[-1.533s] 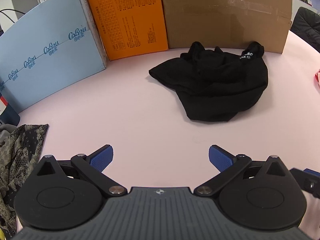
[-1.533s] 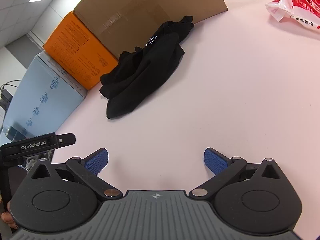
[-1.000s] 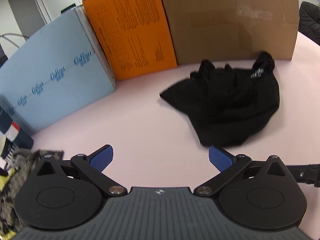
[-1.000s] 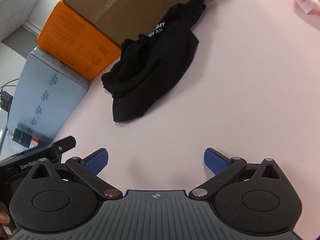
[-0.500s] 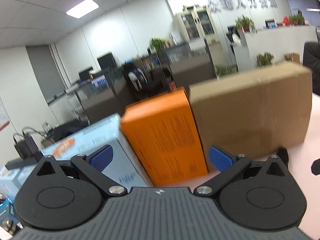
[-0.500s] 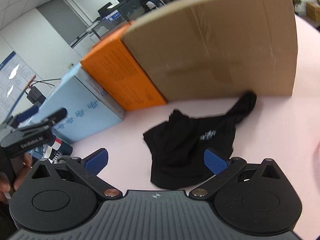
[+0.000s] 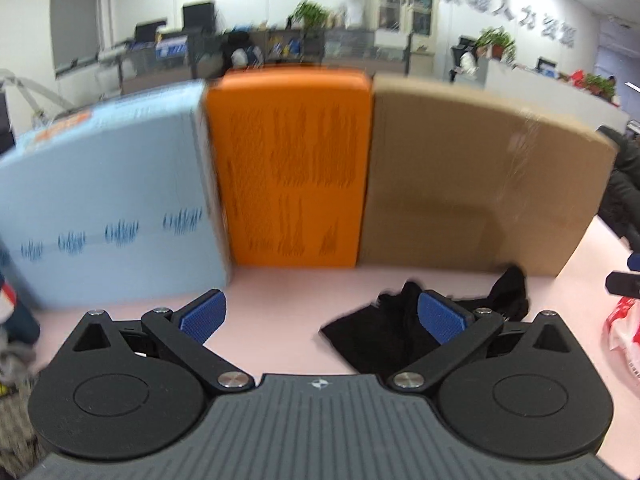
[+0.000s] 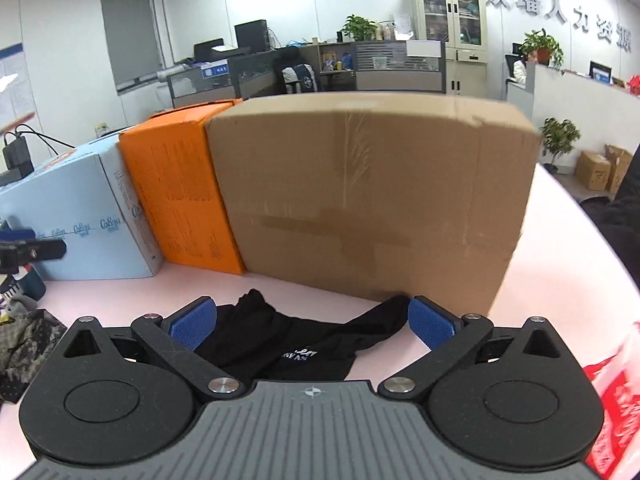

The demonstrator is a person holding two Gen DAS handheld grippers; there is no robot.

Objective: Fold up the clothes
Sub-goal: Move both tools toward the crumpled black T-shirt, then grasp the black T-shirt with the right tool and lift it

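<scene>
Nearest in each wrist view, both tools are released, their blue pads spread wide with nothing between them: the left tool [image 7: 322,318] and the right tool [image 8: 312,322] both hover above the pink worktop [image 8: 560,280]. Just beyond the right tool's pads, the crumpled black garment [image 8: 304,340] lies flat on the worktop, small white lettering showing on it and one dark end reaching toward 1 o'clock to the foot of the brown cardboard box [image 8: 372,200]. In the left wrist view the same black garment [image 7: 376,336] sits at about 1 o'clock, partly hidden behind the right-hand pad. A camouflage-patterned cloth [image 8: 24,344] lies at the worktop's 9 o'clock edge, and a red-and-white plastic bag [image 8: 616,396] at 3 o'clock. Farther back, three boxes stand side by side in a row: a light blue box [image 8: 76,216], an orange box [image 8: 180,192], and the brown one. Behind them, at 12 o'clock, is an office with desks, potted plants and cabinets; the left view is blurred.
</scene>
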